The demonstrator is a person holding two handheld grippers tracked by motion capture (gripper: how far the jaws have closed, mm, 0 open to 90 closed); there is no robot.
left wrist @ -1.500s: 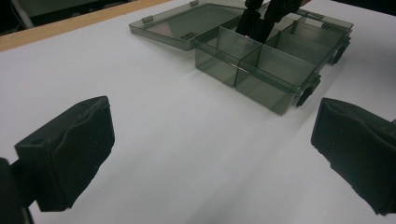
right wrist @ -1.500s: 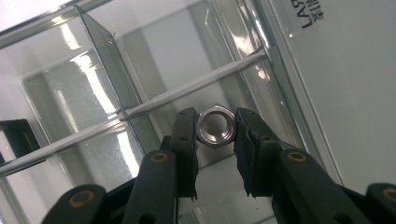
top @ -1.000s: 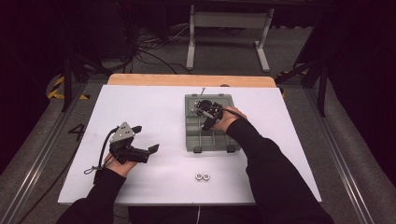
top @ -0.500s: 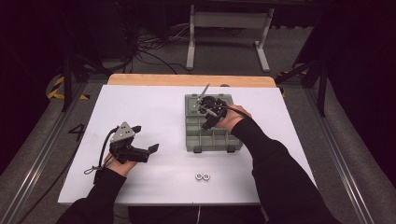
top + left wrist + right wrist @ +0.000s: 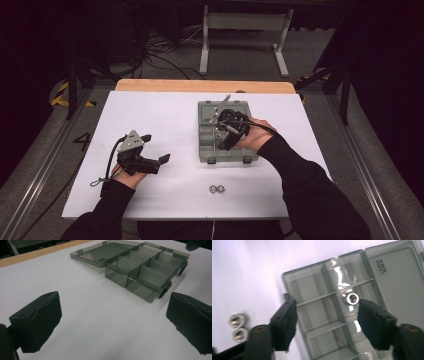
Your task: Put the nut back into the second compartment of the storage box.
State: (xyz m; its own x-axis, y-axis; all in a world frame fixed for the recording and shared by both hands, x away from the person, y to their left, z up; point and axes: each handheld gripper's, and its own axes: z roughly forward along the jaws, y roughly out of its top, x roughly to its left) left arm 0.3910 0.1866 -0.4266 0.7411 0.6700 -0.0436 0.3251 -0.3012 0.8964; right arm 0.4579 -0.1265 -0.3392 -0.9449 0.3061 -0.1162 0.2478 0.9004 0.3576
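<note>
Now the right gripper [image 5: 327,322] hovers wide open and empty over the open compartment box [image 5: 332,312], a nut [image 5: 352,299] lying in a compartment just ahead. Two nuts [image 5: 217,189] sit behind it on bare tabletop [image 5: 165,115]. Left gripper [image 5: 112,322], open, empty, stays put; the right has drawn back slightly.

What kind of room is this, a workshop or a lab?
Probably a lab set up for recording handwork. A white table stands in a dark room, with cables on the floor behind it, and a person holds a left gripper and a right gripper over a grey compartment box.
</note>
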